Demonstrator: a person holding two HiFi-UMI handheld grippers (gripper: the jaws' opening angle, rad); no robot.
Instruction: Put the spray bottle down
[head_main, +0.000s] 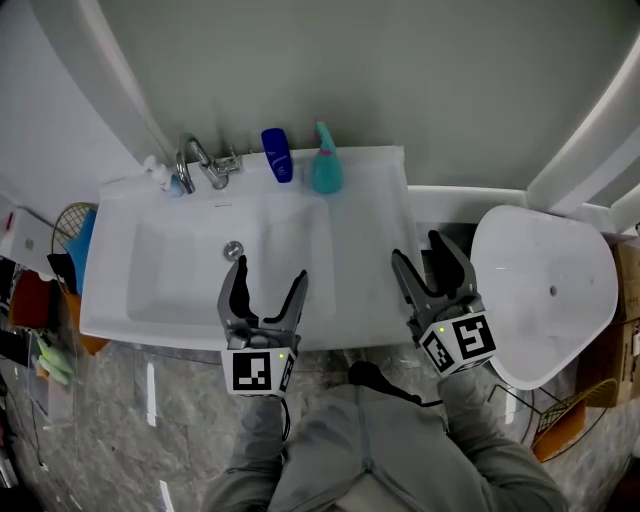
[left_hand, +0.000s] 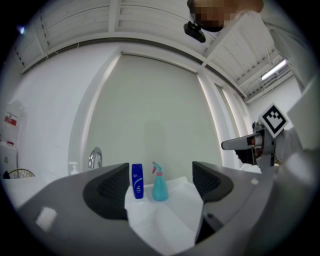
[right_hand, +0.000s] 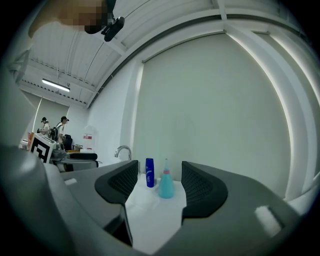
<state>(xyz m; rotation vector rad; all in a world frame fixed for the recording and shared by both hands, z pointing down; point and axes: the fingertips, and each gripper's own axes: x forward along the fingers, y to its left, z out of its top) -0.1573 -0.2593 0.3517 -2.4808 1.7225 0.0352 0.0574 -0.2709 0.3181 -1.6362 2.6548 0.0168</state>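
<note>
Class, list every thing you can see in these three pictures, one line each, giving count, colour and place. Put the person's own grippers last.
sink: one, white, middle of the head view, against the wall
faucet: one, chrome, back left of the sink
drain: one, metal, in the basin floor
blue bottle: one, dark blue, upright on the sink's back ledge
spray bottle: one, teal, upright just right of the blue bottle
dispenser: one, white, sink's back left corner
seat: one, white, right of the sink
wire basket: one, left of the sink
left gripper: one, grey, open, empty, over the sink's front edge
right gripper: one, grey, open, empty, at the sink's right edge
</note>
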